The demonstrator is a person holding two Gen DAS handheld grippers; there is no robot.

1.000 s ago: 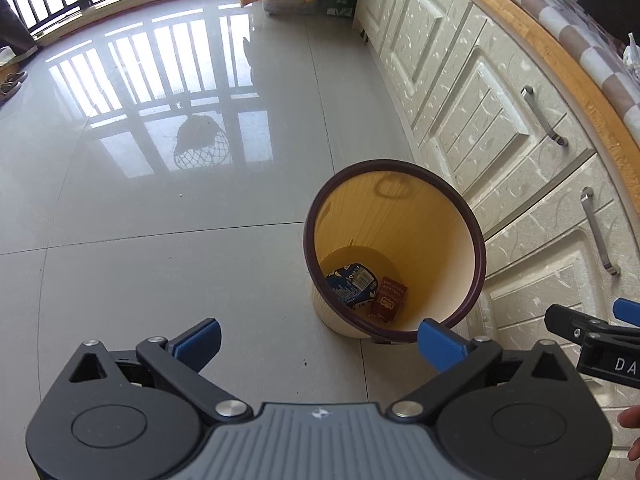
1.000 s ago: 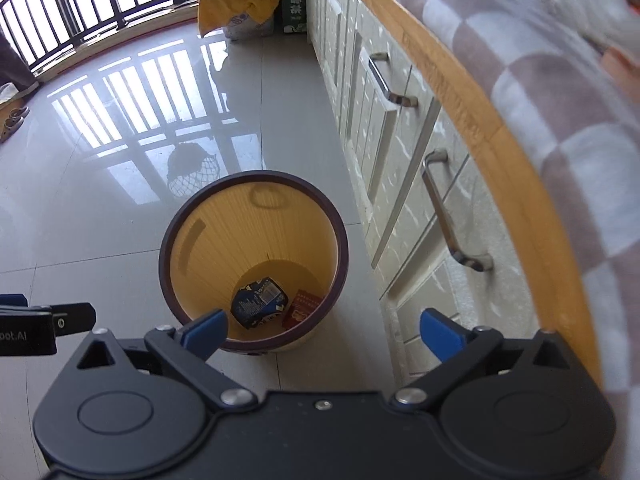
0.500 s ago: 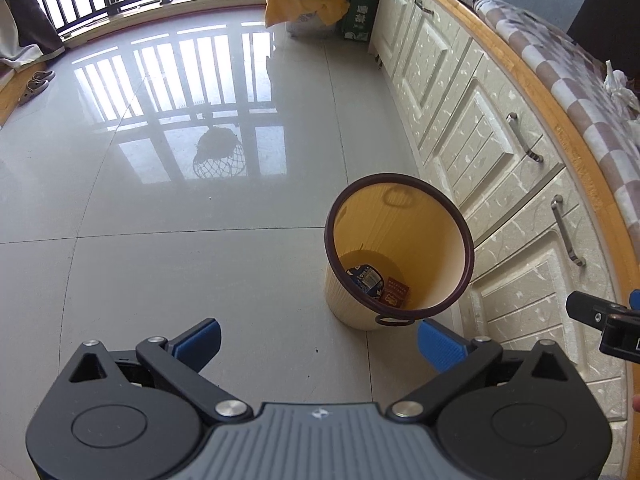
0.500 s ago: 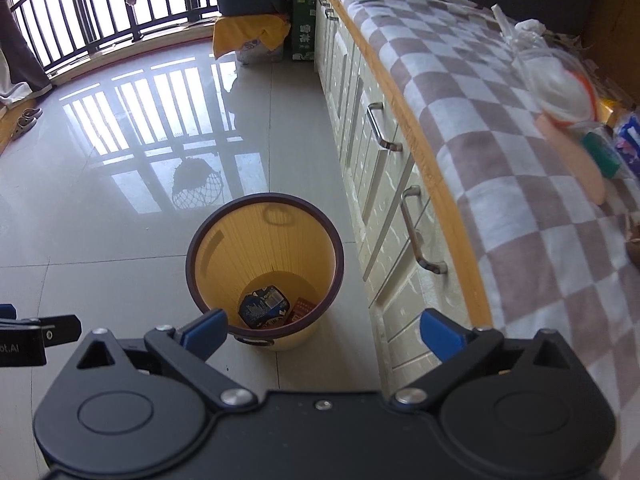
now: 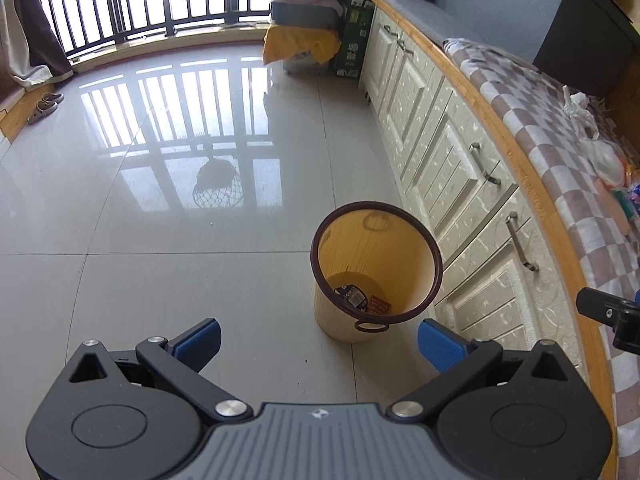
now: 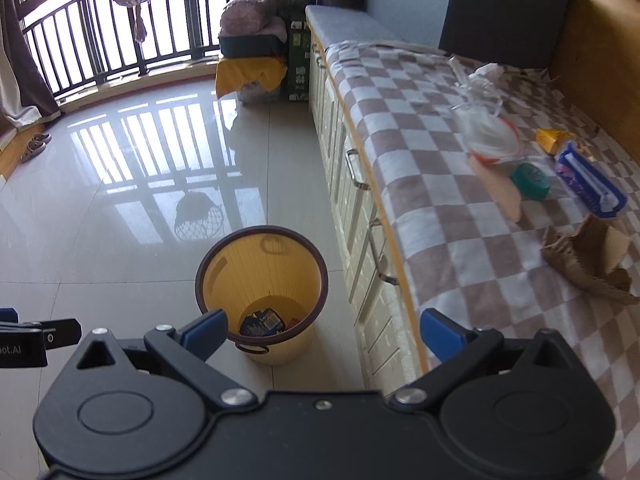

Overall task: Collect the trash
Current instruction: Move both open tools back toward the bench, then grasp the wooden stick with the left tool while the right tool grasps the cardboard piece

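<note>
A yellow trash bin with a dark rim (image 5: pixel 400 220) (image 6: pixel 312 264) stands on the floor beside the cabinets. Inside lie a blue wrapper (image 5: pixel 351 295) (image 6: pixel 262 323) and a red packet (image 5: pixel 378 305). My left gripper (image 5: pixel 318 340) is open and empty, raised above the floor near the bin. My right gripper (image 6: pixel 322 332) is open and empty, raised over the bin and the counter edge. On the checkered cloth (image 6: pixel 440 216) lie trash items: a clear plastic bag (image 6: pixel 486 134), a green packet (image 6: pixel 530 176), a blue box (image 6: pixel 588 180), a yellow carton (image 6: pixel 554 138) and a brown paper piece (image 6: pixel 584 260).
Cream cabinets with metal handles (image 5: pixel 448 168) run along the right. Boxes under a yellow cloth (image 5: pixel 300 48) stand at the far end. A railing (image 5: pixel 140 4) and slippers (image 5: pixel 44 104) are at the far left. The other gripper's tip (image 5: pixel 608 312) shows at the right edge.
Both grippers have risen and pulled back from the bin, which now looks smaller. The counter top with its trash items has come into the right wrist view. Both grippers stay open.
</note>
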